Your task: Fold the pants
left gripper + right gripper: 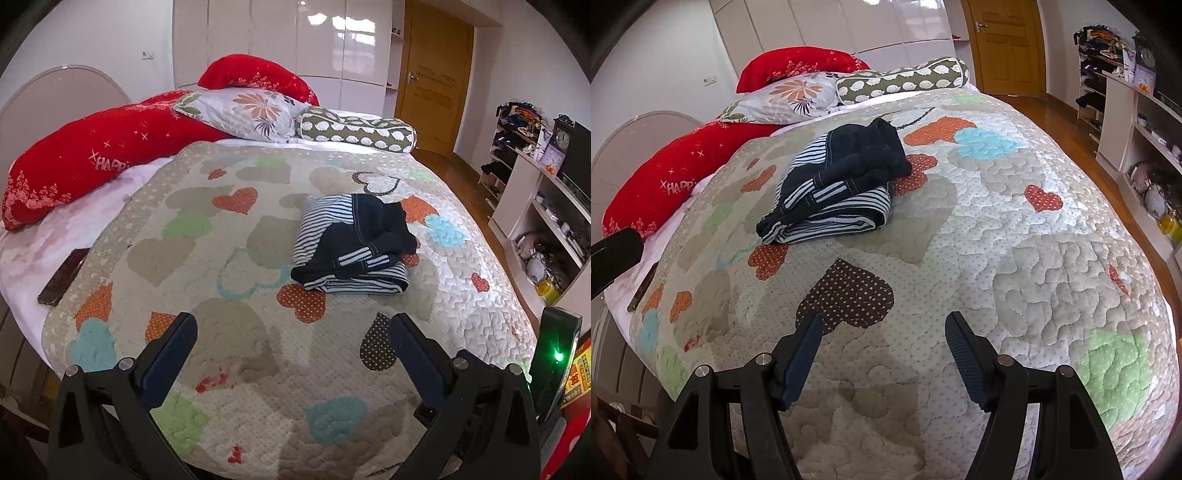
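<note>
Quilt: the quilt point(258, 369) is covering the bed, soft and stitched in puffy heart shapes, with dotted patches in orange, brown, green and blue.
Pants: the pants point(351, 243) are lying folded into a thick, roughly square bundle, dark fabric draped over blue-and-white striped cloth, pale stitching showing along the seams; the top layer is sitting a little rumpled.
Where the pants are: they are resting on the quilt toward the pillow end of the bed, well apart from both my grippers.
My left gripper: I am holding my left gripper point(291, 325) over the near edge of the bed with its jaws spread wide and nothing between them.
My right gripper: my right gripper point(882, 325) is also gaping, only quilt showing between its ribbed dark pads.
Pillows: a red plush pillow point(74, 162), a floral pillow point(247, 110) and a spotted bolster point(358, 129) are lying at the head.
Left view only: a dark flat phone-like slab point(62, 275) is showing in full by the quilt's left edge.
Right view only: the brown dotted heart point(846, 291) is sitting just ahead of my fingers.
</note>
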A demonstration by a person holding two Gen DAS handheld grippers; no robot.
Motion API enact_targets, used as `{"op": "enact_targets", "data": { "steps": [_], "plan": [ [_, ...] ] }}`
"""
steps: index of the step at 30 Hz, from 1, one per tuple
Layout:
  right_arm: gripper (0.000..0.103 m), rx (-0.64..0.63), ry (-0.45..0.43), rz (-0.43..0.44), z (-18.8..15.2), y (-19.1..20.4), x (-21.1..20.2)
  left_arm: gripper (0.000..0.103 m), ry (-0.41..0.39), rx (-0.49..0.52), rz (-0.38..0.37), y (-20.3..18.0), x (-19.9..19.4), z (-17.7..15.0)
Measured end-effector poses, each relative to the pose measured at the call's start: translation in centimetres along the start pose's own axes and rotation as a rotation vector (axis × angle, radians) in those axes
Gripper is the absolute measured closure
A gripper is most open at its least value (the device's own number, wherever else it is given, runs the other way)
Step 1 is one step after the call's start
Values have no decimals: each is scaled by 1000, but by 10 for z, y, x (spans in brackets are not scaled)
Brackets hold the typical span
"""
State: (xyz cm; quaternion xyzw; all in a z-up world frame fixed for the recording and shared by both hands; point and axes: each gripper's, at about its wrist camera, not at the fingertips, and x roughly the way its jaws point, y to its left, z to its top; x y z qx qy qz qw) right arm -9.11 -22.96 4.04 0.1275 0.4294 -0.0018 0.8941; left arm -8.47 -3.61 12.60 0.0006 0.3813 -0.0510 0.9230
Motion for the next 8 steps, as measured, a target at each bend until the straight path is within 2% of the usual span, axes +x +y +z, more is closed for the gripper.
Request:
{"op": "enact_targets", "data": {
  "steps": [8],
  "plan": [
    [28, -41, 3, 6, -3, 8, 1, 0, 37, -16, -3, 4, 8, -3]
  ]
}}
